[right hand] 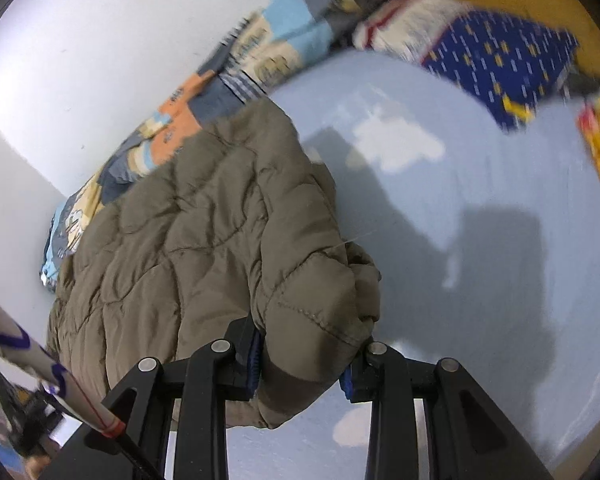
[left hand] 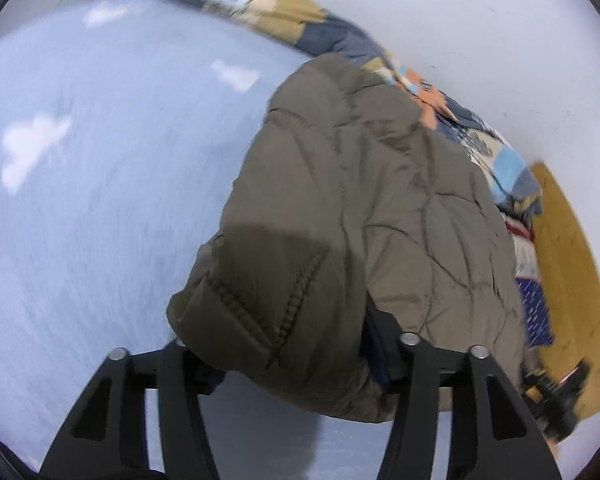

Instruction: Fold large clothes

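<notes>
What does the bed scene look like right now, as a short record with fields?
garment: olive quilted jacket, lying bunched on the sheet
surface: light blue sheet with white cloud shapes
left gripper: jacket edge between its fingers; grip cannot be confirmed
right gripper: jacket edge between its blue pads, which look closed on it
behind jacket: patchwork blanket along the white wall
far end: dark blue patterned pillow
image quality: motion blur in both views
</notes>
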